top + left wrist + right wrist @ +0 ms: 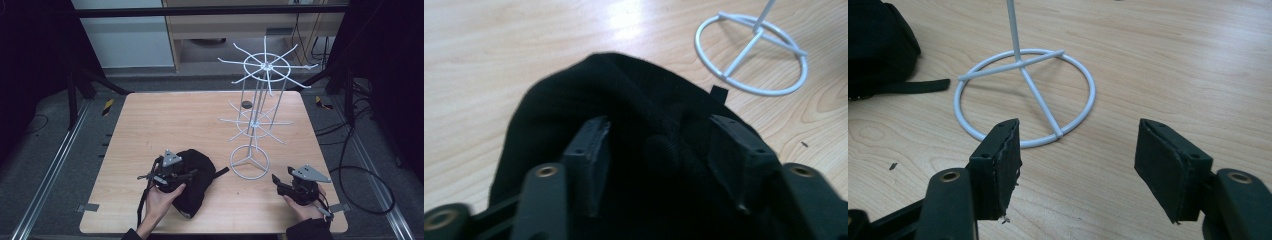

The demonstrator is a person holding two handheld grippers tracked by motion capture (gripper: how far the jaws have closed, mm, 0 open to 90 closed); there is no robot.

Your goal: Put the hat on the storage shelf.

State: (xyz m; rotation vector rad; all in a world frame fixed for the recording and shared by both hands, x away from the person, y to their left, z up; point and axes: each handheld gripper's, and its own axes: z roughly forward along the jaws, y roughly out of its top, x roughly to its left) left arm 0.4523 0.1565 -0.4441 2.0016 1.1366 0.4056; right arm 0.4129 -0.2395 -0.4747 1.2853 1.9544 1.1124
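Note:
A black cap (202,172) lies on the wooden table (165,125) near the front, left of centre. My left gripper (191,175) sits over it, jaws apart. In the left gripper view the cap (624,90) spreads under the left gripper (659,135), its top button between the fingers (591,145), which stand clear of it. A white wire display stand (256,122) with two tiers of hooks rises to the right of the cap. My right gripper (277,181) is open beside its ring base (1040,100), with nothing in the right gripper (1078,140).
A small dark disc (246,104) lies on the table behind the stand. The cap's strap (923,86) points toward the stand's ring base (744,51). Bare wood spreads across the left and far parts of the table. Cables trail on the floor at the right.

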